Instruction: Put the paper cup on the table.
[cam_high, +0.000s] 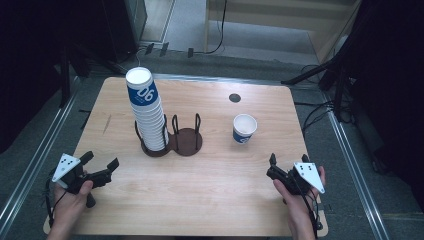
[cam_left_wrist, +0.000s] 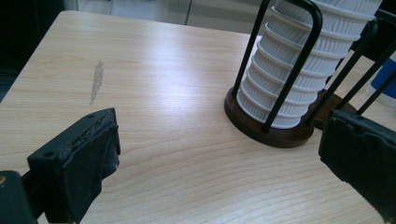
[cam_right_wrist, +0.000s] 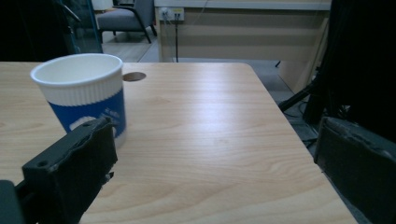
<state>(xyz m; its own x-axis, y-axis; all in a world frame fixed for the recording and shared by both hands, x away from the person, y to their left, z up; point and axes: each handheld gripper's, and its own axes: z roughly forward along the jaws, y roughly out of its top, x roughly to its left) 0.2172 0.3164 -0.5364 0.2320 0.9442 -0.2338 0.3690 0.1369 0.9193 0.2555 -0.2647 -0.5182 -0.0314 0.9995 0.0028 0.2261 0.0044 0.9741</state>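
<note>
A single paper cup (cam_high: 244, 128) stands right of the cup holder (cam_high: 172, 140) and its tall stack (cam_high: 147, 111); both the left gripper (cam_high: 100, 167) and right gripper (cam_high: 272, 167) hover nearer the person, jaws spread, empty.

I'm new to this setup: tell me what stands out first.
A tall stack of paper cups stands in the left ring of a dark two-ring holder on the wooden table. A single blue-and-white cup stands alone to its right. Near the front edge, the left tool and right tool wait open.
</note>
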